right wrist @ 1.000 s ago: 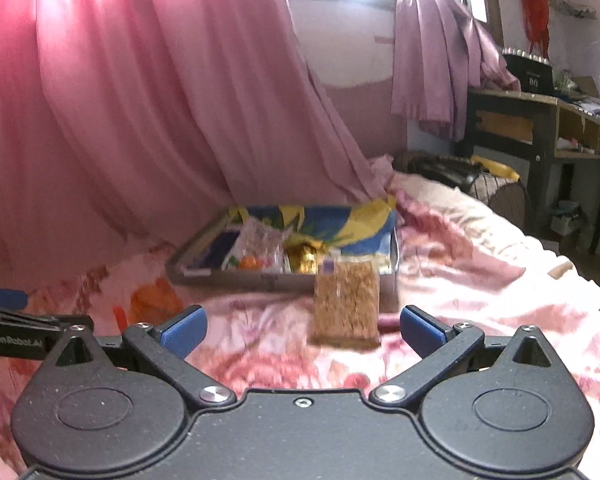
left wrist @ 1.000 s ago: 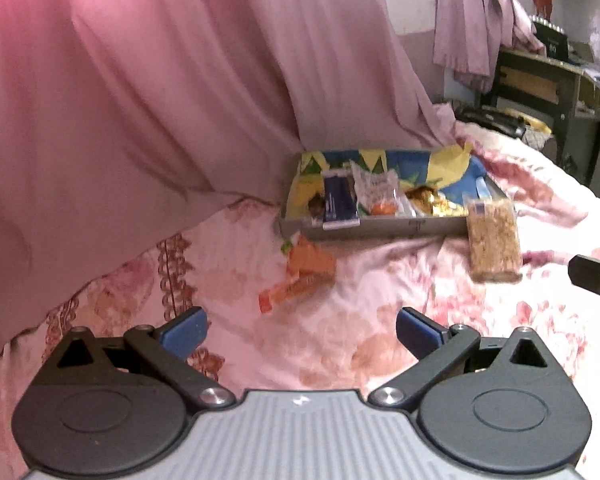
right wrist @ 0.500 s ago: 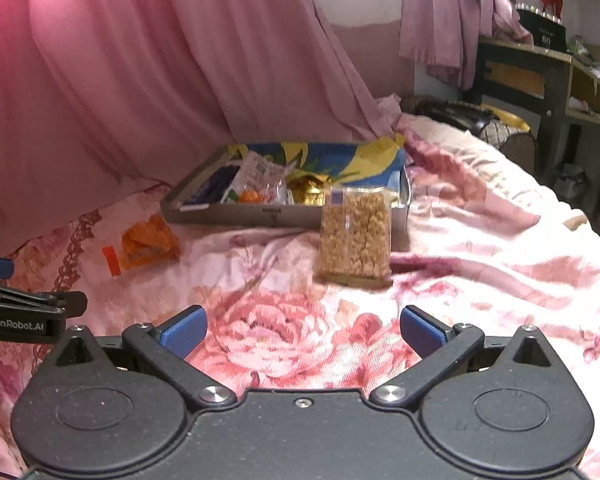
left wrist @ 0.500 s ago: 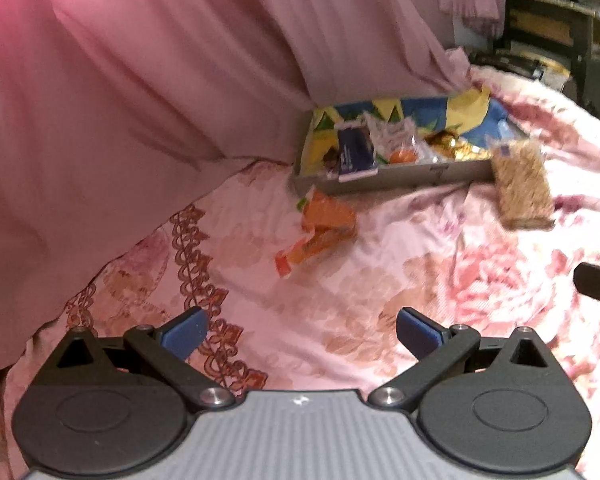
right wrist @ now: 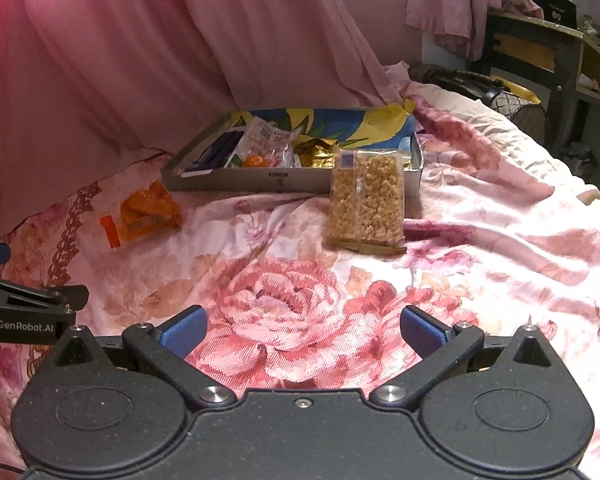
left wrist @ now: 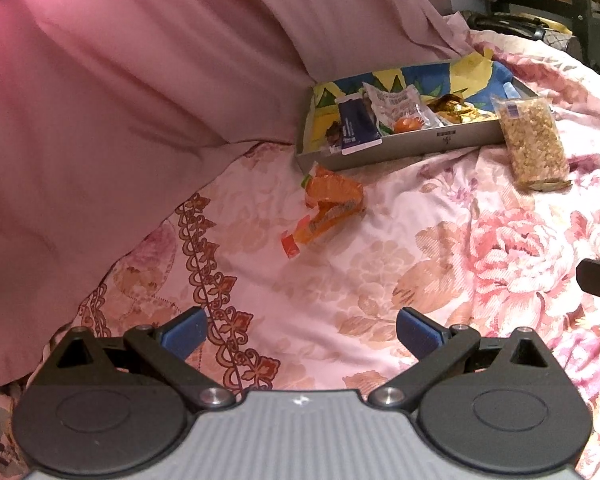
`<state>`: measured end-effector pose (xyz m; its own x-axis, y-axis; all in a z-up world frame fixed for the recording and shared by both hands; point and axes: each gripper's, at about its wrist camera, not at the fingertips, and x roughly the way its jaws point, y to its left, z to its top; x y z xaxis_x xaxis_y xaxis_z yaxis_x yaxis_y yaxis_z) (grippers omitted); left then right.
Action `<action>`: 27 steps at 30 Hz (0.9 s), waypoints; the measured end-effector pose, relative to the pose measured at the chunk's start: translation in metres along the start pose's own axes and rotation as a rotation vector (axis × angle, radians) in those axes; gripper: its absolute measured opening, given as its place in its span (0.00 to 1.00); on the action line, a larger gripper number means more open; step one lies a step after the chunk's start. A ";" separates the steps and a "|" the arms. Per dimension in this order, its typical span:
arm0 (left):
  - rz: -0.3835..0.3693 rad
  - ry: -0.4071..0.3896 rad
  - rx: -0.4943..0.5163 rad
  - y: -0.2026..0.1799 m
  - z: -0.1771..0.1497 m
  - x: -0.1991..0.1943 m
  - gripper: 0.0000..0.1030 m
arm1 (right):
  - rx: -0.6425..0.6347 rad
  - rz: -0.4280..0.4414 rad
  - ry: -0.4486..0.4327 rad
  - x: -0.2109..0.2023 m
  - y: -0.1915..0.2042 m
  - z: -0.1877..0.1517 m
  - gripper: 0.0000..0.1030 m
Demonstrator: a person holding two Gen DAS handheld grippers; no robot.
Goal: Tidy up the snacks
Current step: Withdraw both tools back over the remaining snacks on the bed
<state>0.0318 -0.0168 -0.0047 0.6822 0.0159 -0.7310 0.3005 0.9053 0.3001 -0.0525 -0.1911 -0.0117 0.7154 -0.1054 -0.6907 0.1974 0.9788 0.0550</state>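
A grey tray (left wrist: 404,146) (right wrist: 300,182) lined with blue and yellow paper sits on the floral bedsheet and holds several snack packets. A clear bag of puffed snack (left wrist: 534,144) (right wrist: 366,202) leans against the tray's front right. Orange snack packets (left wrist: 328,204) (right wrist: 148,216) lie on the sheet in front of the tray's left end. My left gripper (left wrist: 300,332) is open and empty, well short of the orange packets. My right gripper (right wrist: 302,330) is open and empty, short of the puffed snack bag.
Pink curtain fabric (left wrist: 140,80) drapes along the left and behind the tray. A dark wooden desk (right wrist: 540,48) stands at the far right beyond the bed. The left gripper's side (right wrist: 28,304) shows at the right view's left edge.
Both views have tilted downward toward the bed, so the tray and snacks sit higher and closer in frame. Both grippers stay open.
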 end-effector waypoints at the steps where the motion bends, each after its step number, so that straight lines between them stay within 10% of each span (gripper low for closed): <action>1: 0.002 0.004 -0.002 0.001 0.000 0.001 1.00 | -0.002 0.001 0.003 0.001 0.001 0.000 0.99; 27: -0.058 0.166 -0.282 0.056 0.003 0.039 1.00 | -0.086 0.105 0.036 0.018 0.029 -0.009 0.99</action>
<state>0.0780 0.0333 -0.0144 0.5445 0.0093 -0.8387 0.1228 0.9883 0.0907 -0.0396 -0.1628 -0.0290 0.7044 0.0031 -0.7098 0.0631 0.9958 0.0670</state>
